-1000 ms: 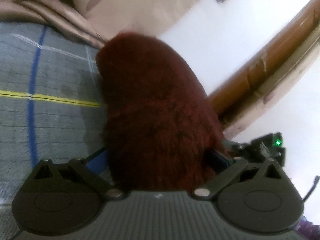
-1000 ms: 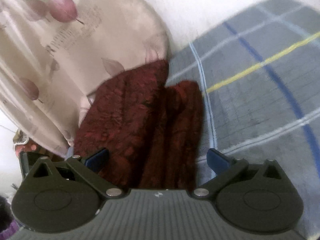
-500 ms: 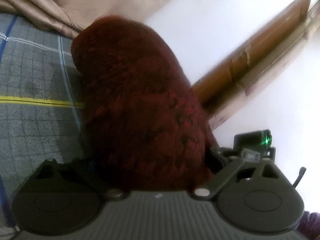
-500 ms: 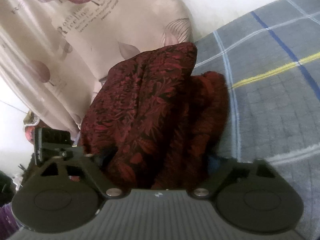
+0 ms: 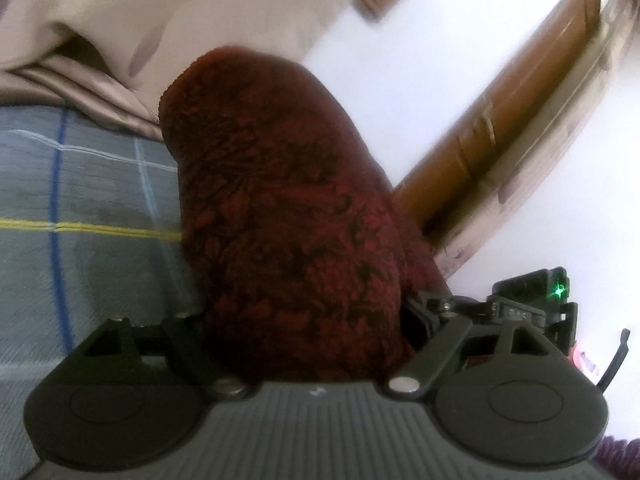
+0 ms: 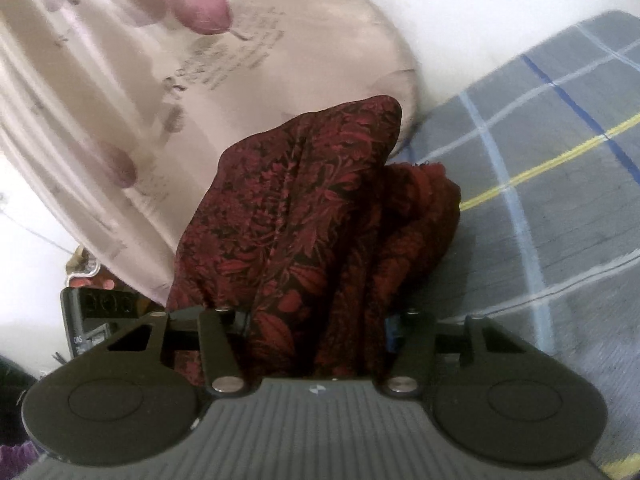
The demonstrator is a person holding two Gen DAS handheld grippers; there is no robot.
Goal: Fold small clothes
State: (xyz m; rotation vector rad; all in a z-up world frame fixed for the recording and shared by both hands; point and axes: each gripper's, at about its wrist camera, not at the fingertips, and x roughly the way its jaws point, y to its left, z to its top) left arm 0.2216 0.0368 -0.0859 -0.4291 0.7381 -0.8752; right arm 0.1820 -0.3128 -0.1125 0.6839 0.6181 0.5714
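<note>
Since a second ago our right gripper (image 6: 316,344) has closed; both it and our left gripper (image 5: 304,344) now pinch the dark red leaf-patterned cloth (image 6: 296,216), lifting it above the grey plaid blanket (image 6: 560,208) so it hangs straight for folding.

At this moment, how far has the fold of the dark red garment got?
Done: the dark red floral garment is picked up and bunched, hanging in loose vertical folds above the plaid blanket. In hand: the left gripper and the right gripper each clamp it. Left: no flat, squared fold is visible, and it has not been laid down.
</note>
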